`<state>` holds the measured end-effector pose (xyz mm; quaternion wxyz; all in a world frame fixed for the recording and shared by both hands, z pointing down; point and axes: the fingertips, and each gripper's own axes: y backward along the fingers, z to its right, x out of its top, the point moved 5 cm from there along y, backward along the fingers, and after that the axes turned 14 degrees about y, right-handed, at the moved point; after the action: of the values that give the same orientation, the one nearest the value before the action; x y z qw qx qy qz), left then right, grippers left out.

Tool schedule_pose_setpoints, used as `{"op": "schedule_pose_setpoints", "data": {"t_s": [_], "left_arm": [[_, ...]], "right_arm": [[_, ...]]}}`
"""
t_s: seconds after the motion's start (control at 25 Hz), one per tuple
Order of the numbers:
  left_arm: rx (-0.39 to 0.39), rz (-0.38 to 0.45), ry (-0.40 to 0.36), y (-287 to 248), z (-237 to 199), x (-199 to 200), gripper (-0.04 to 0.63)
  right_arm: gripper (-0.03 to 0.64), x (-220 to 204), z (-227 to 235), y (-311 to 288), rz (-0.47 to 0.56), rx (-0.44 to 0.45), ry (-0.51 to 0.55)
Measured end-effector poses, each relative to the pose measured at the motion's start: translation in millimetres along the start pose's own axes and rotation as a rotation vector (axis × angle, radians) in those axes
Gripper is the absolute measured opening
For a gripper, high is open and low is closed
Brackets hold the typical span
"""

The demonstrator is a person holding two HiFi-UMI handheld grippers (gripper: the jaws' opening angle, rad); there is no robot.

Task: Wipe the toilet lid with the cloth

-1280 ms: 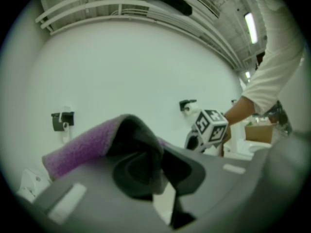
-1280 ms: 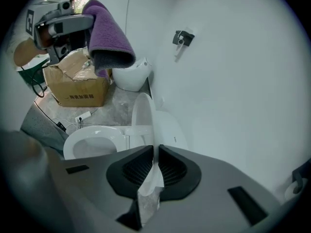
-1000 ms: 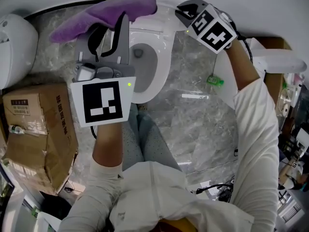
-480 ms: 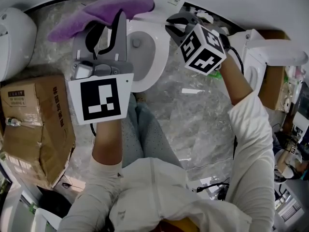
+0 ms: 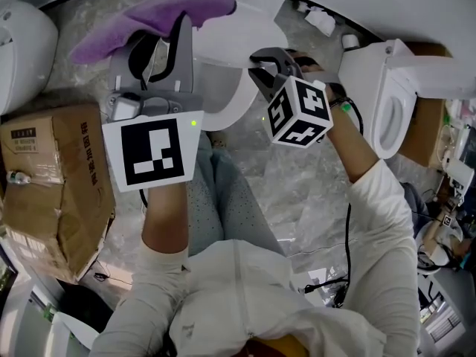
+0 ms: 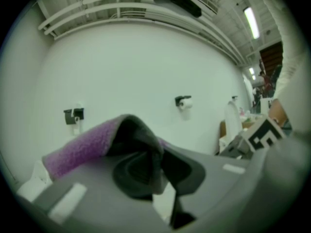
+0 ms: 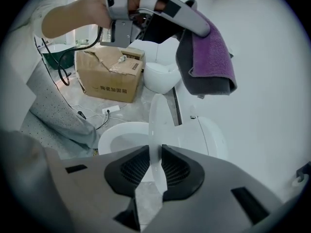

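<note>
My left gripper (image 5: 178,32) clamps the purple cloth (image 5: 149,21), which drapes beyond its fingertips. My right gripper (image 7: 154,166) has just been opening, yet its narrow jaws hold the toilet lid (image 7: 158,120) edge-on between both pads.

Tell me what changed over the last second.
The right gripper swung the toilet lid partway down over the bowl; its jaws have just been opening, with the lid's edge between them. The left gripper kept the purple cloth clamped above.
</note>
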<state>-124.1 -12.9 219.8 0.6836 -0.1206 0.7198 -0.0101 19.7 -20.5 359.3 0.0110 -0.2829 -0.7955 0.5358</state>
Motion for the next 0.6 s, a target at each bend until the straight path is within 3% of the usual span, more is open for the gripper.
{"op": "schedule_pose_setpoints", "data": {"t_s": [0.6], "left_arm": [[-0.061,-0.112,-0.028,6,16,-68,0.029]], "right_arm": [[0.103,14,-68,-22,-0.025,0.093,0.048]]}}
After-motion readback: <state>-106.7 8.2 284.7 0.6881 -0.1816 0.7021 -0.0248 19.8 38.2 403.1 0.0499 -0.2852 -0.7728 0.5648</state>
